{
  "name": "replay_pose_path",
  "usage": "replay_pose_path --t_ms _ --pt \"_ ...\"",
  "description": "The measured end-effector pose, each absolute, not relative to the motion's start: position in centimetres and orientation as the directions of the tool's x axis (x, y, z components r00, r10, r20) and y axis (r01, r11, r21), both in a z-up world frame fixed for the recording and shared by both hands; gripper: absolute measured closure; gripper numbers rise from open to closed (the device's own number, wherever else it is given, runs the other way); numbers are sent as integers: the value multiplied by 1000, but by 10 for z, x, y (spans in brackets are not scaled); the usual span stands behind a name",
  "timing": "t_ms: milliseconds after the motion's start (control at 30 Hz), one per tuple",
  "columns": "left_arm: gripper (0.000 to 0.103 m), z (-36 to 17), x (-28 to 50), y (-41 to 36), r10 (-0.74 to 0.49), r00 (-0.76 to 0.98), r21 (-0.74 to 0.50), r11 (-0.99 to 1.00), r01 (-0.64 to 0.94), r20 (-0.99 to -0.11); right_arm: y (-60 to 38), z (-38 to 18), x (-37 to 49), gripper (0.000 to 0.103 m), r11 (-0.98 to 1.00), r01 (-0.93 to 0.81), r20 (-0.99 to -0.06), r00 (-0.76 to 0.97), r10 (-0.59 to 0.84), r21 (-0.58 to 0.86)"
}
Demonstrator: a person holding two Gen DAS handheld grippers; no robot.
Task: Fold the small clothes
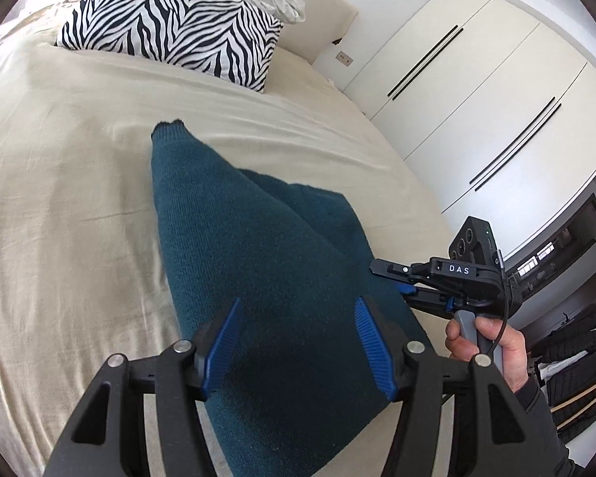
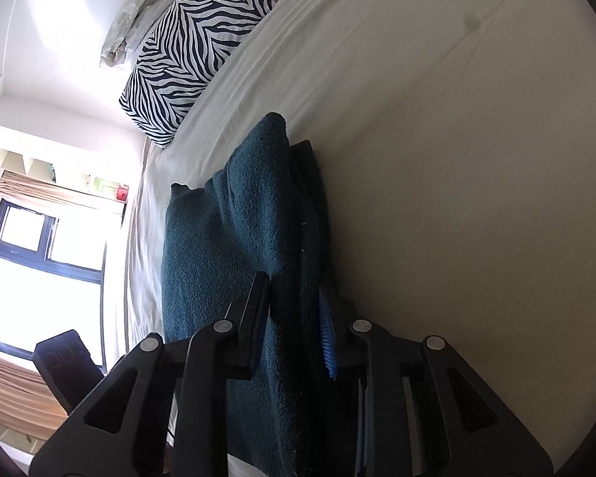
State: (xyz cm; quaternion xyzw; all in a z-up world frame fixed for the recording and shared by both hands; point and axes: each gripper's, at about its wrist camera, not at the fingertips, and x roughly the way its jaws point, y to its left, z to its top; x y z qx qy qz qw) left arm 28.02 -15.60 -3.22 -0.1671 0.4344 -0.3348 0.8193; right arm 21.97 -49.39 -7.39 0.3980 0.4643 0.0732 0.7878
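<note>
While the teal sweater (image 1: 258,262) lies lengthwise on the bed (image 1: 67,198), left claw (image 1: 296,342) hovers wide open over its near end; right claw (image 2: 294,326) pinches its right edge.

Right gripper (image 2: 296,310) clamps a folded edge of the teal knit sweater (image 2: 234,246), jaws nearly closed on the fabric. Sweater lies on the beige bed (image 2: 437,159). Zebra-print pillow (image 2: 190,51) sits farther up the bed, window (image 2: 39,270) beyond.
</note>
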Motion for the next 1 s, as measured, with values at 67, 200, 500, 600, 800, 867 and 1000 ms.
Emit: replay_pose_path --t_ms 67,200,500,600,800,867,1000 --pt "32 -27 285 -151 -681 430 -555 732 394 -593 -496 -56 218 36 697 247 -671 601 434 673" --pt "29 -51 306 -152 -665 371 -577 746 331 -648 -494 -44 230 25 698 215 -656 601 457 683" --pt "23 -91 328 -166 -598 259 -534 798 277 -759 -467 -83 264 51 763 209 -739 495 457 612" --pt "24 -101 334 -165 -619 258 -570 785 244 -742 -458 -92 266 63 813 182 -774 473 421 553" --pt "33 -97 333 -171 -599 241 -546 798 255 -763 -466 -97 260 69 764 203 -742 482 466 612" --pt "38 -98 336 -168 -610 228 -564 791 239 -759 -464 -95 256 73 763 196 -740 477 475 616" --pt "51 -93 336 -175 -571 232 -513 816 267 -787 -458 -93 257 77 793 207 -771 465 436 573"
